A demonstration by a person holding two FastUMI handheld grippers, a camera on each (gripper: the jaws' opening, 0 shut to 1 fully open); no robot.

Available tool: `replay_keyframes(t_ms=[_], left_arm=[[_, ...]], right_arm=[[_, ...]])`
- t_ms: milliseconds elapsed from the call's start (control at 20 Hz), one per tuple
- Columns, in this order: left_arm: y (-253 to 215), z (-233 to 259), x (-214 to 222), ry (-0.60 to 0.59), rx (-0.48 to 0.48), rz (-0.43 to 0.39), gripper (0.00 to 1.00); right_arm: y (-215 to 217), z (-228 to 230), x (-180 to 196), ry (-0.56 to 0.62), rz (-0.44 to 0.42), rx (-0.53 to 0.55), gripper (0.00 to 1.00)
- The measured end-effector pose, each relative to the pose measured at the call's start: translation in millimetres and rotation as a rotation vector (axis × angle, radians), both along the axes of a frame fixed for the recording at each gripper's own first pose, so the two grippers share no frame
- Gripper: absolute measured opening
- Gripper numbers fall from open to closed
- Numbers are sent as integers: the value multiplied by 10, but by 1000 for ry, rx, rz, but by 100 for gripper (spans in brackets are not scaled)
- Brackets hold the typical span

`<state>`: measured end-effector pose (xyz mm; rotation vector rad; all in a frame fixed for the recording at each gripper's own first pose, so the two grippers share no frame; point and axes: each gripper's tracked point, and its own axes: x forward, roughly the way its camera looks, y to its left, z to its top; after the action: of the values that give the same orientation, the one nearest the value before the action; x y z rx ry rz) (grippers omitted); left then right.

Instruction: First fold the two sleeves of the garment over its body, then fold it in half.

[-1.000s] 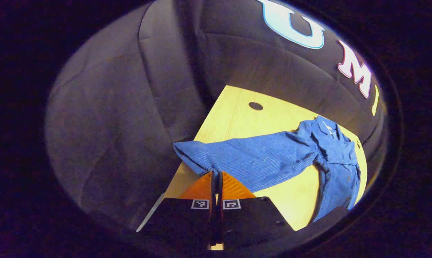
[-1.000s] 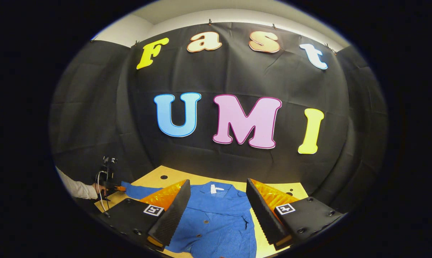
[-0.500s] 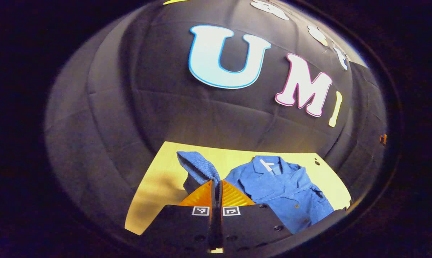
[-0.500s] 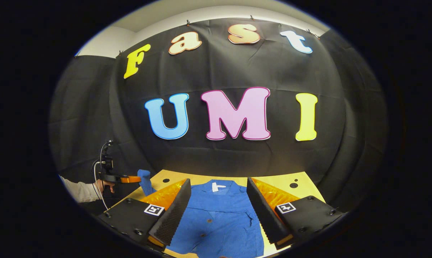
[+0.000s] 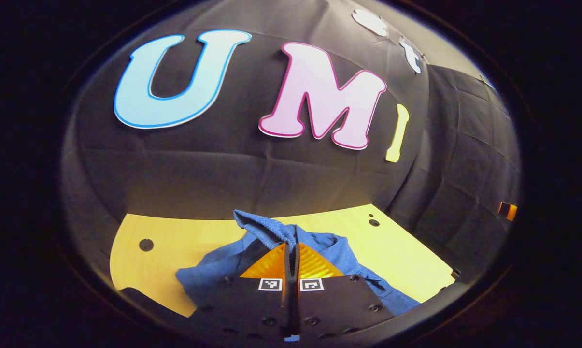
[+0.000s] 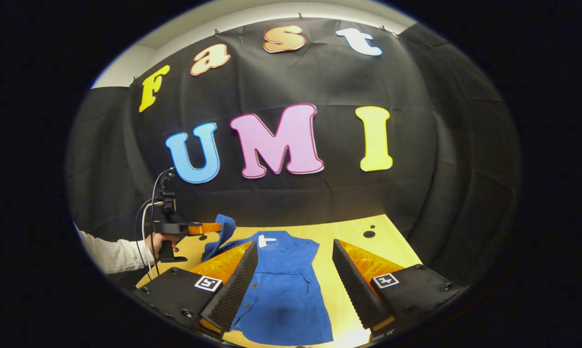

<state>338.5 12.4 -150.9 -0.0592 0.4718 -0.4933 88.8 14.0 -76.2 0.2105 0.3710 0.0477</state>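
A blue button-front shirt [image 6: 283, 285] lies flat on the yellow table [image 6: 358, 246], collar toward the back wall. My left gripper [image 5: 292, 244] is shut on the cuff of one sleeve [image 5: 262, 224], lifted above the shirt body [image 5: 341, 253]. In the right gripper view that same left gripper [image 6: 208, 227] is held by a hand at the table's left side, with the blue sleeve [image 6: 223, 232] hanging from it. My right gripper [image 6: 294, 280] stands open above the shirt's lower half, with nothing between its fingers.
The table [image 5: 175, 241] has small round holes near its corners [image 5: 146, 244] [image 6: 368, 234]. Black cloth walls close in behind and at both sides. A white sleeve of the person's arm [image 6: 112, 253] reaches in from the left.
The left gripper has carried the sleeve up and in toward the shirt body, and its view swung right. The right gripper's view has shifted right; it stayed open.
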Motion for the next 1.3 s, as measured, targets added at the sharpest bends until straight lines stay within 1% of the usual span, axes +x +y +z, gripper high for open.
replay_keyframes(t_ms=[150, 300, 350, 400, 450, 500, 600, 700, 750, 850, 950, 1050, 1150, 1200, 1250, 1300], left_arm=[[-658, -162, 112, 16, -16, -82, 0], [-1169, -455, 140, 77, 20, -157, 0], [-1263, -641, 103, 124, 59, -175, 0], [-1284, -900, 25, 197, 123, -187, 0], [-1307, -1120, -1, 256, 175, -172, 0], [-1359, -1254, -29, 290, 193, -163, 0], [-1447, -1390, -81, 339, 169, -171, 0], [-1539, -1377, -124, 369, 89, -209, 9], [-1687, -1359, -186, 381, 39, -243, 29], [-1887, -1275, -206, 379, -35, -271, 69], [-1929, -1193, -227, 378, -88, -271, 74], [-1772, -1145, -311, 389, -65, -235, 75], [-1446, -1057, -504, 398, -17, -185, 75], [-1264, -1007, -595, 395, 9, -149, 78], [-1059, -983, -733, 401, 29, -109, 84], [-870, -929, -875, 398, 25, -61, 84]], right_arm=[[-263, -212, -23, 49, -22, 16, 97], [-452, -425, -8, 95, -13, 7, 97], [-493, -487, 9, 108, -6, 9, 97], [-514, -536, 28, 121, 1, 15, 97], [-524, -582, 32, 131, 9, 21, 97], [-531, -615, 44, 139, 16, 25, 97], [-535, -687, 59, 153, 32, 26, 97], [-516, -798, 49, 174, 50, 26, 97], [-498, -841, 41, 185, 59, 29, 97], [-482, -912, 36, 204, 70, 36, 97], [-474, -944, 44, 209, 74, 39, 97], [-459, -1070, -11, 227, 73, 43, 97], [-395, -1230, -54, 270, 73, 70, 97], [-339, -1297, -78, 287, 75, 88, 97], [-303, -1383, -108, 304, 77, 99, 97], [-263, -1460, -121, 324, 79, 103, 97]])
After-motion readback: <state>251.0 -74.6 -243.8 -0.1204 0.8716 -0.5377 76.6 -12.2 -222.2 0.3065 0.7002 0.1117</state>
